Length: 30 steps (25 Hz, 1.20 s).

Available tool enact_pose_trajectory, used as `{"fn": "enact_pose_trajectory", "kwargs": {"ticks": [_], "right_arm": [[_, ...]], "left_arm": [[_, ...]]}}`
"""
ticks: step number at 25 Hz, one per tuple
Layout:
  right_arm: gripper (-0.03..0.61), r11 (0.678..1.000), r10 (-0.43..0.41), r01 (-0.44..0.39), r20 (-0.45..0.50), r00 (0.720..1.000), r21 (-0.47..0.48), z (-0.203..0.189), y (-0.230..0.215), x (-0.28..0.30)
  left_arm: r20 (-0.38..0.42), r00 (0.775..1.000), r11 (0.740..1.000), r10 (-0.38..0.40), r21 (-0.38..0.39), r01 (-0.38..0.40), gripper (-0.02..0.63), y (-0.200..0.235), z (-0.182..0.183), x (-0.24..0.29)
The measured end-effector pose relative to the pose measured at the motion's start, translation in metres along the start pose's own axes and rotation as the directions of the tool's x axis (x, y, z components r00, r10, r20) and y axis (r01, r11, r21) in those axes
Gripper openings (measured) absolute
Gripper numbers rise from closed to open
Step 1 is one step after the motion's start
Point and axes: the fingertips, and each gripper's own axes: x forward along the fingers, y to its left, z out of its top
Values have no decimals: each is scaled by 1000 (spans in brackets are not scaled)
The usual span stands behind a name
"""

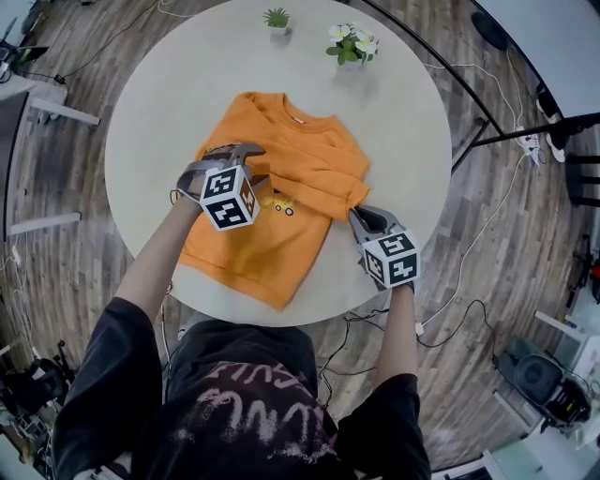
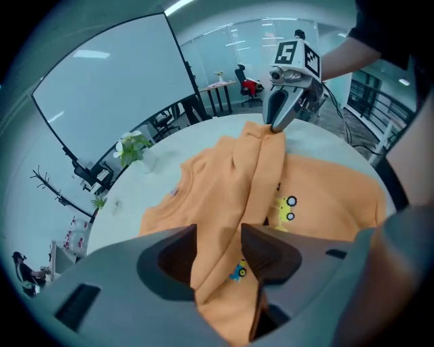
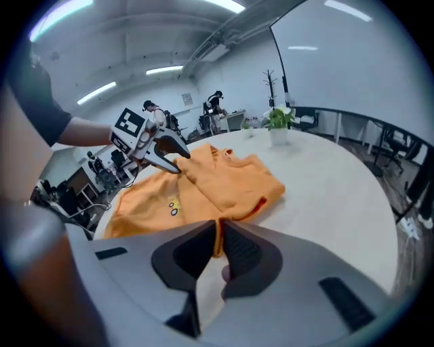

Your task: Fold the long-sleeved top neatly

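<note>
Wood-plank floor point(image 1: 75, 253) surrounds a round pale table point(image 1: 403, 122), and on it an orange long-sleeved top point(image 1: 272, 244) lies flat, front up, collar toward the far edge.

Nearest to us, below the top's hem, a person in a dark printed shirt point(image 1: 234, 403) leans in with both forearms reaching over the table's near rim.

At the top's left side we see the left gripper point(image 1: 248, 155) pointing steeply down. Its jaws are clamped on a thick fold of orange cloth, which fills the gap between the dark pads.

At the top's right edge, the right gripper point(image 1: 358, 218) has its jaws almost together, pinching a thin edge of the same cloth.

Between the two grippers a sleeve point(image 1: 319, 187) lies folded across the chest of the top, running as a band from one grip to the other. Just below that band we make out a small vehicle print point(image 1: 281, 203) on the chest.

Beyond the top's collar, near the far rim, stand a small green potted plant point(image 1: 277, 19) and, to its right, a pot of white flowers point(image 1: 352, 44).

To the right of the top, past the table, cables point(image 1: 469, 309) trail over the floor.
</note>
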Motion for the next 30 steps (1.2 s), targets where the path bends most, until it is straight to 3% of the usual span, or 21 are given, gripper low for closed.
{"fn": "enact_pose_trajectory", "kwargs": {"ticks": [4,6,9,11,13,15,18,21,22,25,27,30], "right_arm": [[110,990,61,-65,37,997,123,-3,0,-9],[158,977,66,-80,76,995,198,7,-13,-17],[179,954,49,-79,109,993,288,27,-40,-22],[178,973,32,-43,50,998,228,32,-53,-16],[170,997,1,2,-43,999,73,28,-58,-7],[167,999,18,-22,-108,994,-35,22,-53,1],[142,995,65,-75,-151,986,-62,12,-44,12],[26,995,29,-45,-170,985,-92,5,-46,18],[25,994,12,-30,-166,986,-104,7,-48,18],[21,990,-59,47,-89,994,-132,35,-60,14],[21,978,-133,138,42,990,-154,78,-71,-1],[21,950,-180,245,302,936,-192,150,-69,-41]], "left_arm": [[-8,999,999,-32,7,32,216,-7,-3,6],[-2,999,999,-41,0,41,216,-9,1,8],[1,999,999,-46,5,46,216,-12,3,7],[-1,999,999,-46,6,46,216,-11,1,6],[-10,999,999,-44,4,44,216,-11,-4,5],[-18,999,999,-40,-1,40,216,-8,-10,4],[-24,999,999,-43,-13,43,216,-9,-16,4],[-29,998,999,-48,-12,48,215,-12,-18,5],[-29,998,999,-49,-9,48,215,-13,-17,6],[-24,999,999,-44,-9,44,215,-11,-14,7],[-14,1000,1000,-27,-15,27,215,-5,-11,5],[5,1000,1000,14,-25,-14,215,8,-6,0]]}}
